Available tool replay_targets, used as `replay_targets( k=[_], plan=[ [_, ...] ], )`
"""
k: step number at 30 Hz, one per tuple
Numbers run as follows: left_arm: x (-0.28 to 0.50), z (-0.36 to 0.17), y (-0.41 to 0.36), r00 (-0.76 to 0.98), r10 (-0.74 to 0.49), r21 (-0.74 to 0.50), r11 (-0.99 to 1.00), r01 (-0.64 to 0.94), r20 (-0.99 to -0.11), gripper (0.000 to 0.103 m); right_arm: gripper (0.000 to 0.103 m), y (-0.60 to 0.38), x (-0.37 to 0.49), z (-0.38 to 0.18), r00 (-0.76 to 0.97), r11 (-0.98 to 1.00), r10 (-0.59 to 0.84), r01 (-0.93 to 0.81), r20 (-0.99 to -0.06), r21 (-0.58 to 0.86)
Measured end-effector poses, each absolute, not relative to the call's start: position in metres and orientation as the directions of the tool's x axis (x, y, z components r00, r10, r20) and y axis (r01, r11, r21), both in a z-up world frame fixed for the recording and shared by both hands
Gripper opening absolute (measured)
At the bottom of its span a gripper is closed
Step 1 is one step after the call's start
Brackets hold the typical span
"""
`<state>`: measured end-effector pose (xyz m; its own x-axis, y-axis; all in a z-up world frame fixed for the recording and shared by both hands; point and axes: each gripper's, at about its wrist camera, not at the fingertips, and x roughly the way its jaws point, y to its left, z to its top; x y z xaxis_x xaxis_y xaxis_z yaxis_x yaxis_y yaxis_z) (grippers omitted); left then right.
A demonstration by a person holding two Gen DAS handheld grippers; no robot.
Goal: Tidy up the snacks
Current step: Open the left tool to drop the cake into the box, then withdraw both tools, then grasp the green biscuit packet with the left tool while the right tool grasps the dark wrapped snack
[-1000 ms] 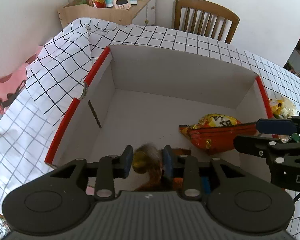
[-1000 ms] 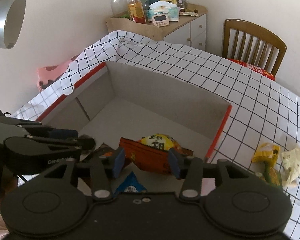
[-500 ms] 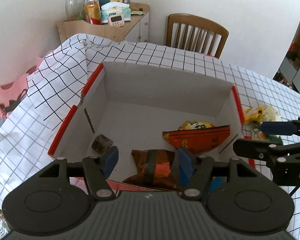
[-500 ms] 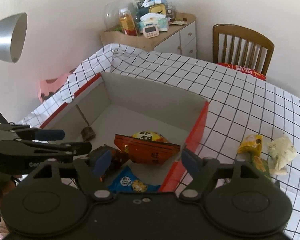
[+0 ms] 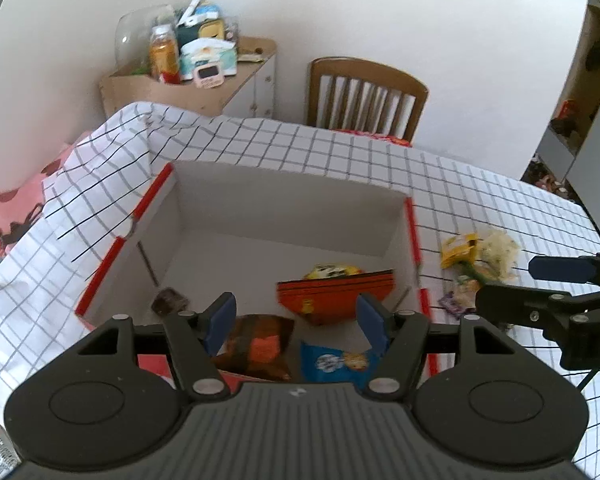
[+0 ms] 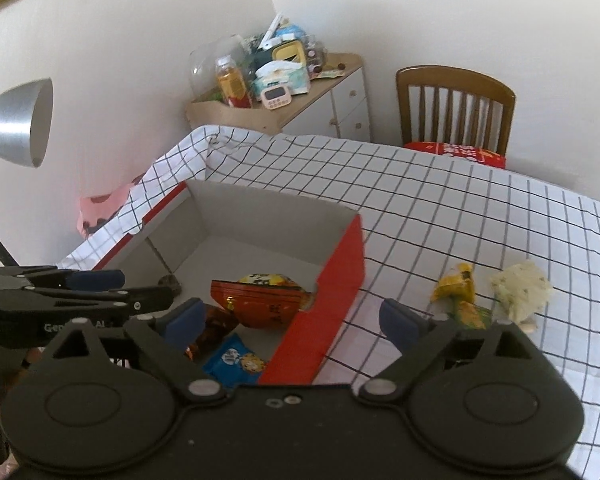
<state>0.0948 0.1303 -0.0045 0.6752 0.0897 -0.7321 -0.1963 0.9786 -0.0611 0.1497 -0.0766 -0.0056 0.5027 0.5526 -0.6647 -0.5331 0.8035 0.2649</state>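
Snack sort: both claws empty over the box, loose snacks not yet in.

Left gripper (image 5: 296, 322): jaws just been opening, nothing between them, above the box's (image 5: 288, 200) near edge. Right gripper (image 6: 290, 318): jaws just been opening wide, empty, straddling the box's red side wall. In the box: orange bag (image 5: 334, 294), brown pack (image 5: 256, 346), blue pack (image 5: 332, 362), small dark piece (image 5: 168, 302). Outside, right of the box on the cloth (image 6: 460, 208): yellow packet (image 6: 454, 286), pale lump (image 6: 520, 294), possibly a wrapper, too blurred to tell. Risks, as judged: right claw clips the box wall when swinging out; pads snag loose cloth; lump crumbles if squeezed.
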Motion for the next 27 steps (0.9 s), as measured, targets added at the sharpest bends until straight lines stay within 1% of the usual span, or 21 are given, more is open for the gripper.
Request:
replay_targets(
  k=[3, 8, 12, 19, 25, 27],
  plan=[
    [0.094, 0.0, 0.116, 0.696, 0.077, -0.07, 0.981, -0.181, -0.714, 0.079, 0.099, -0.095, 0.146, -0.005, 0.521, 0.816, 0.545, -0.51, -0.657, 0.272],
    [0.096, 0.001, 0.088, 0.715, 0.041, -0.089, 0.986, -0.143, -0.698, 0.079, 0.102, -0.133, 0.139, -0.005, 0.567, 0.845, 0.514, -0.463, -0.643, 0.267],
    [0.098, -0.003, 0.059, 0.711, 0.008, -0.101, 0.989, -0.111, -0.703, 0.079, 0.102, -0.169, 0.133, -0.015, 0.592, 0.87, 0.468, -0.437, -0.656, 0.227],
    [0.112, -0.013, 0.006, 0.689, -0.068, -0.133, 0.99, -0.042, -0.721, 0.079, 0.102, -0.22, 0.133, -0.026, 0.585, 0.883, 0.447, -0.408, -0.677, 0.231],
    [0.137, -0.02, -0.029, 0.652, -0.115, -0.164, 0.986, -0.015, -0.75, 0.079, 0.095, -0.248, 0.145, -0.041, 0.568, 0.891, 0.432, -0.388, -0.7, 0.235],
    [0.148, -0.024, -0.04, 0.633, -0.12, -0.165, 0.986, -0.013, -0.765, 0.079, 0.095, -0.257, 0.152, -0.045, 0.559, 0.888, 0.436, -0.395, -0.705, 0.236]
  ],
)
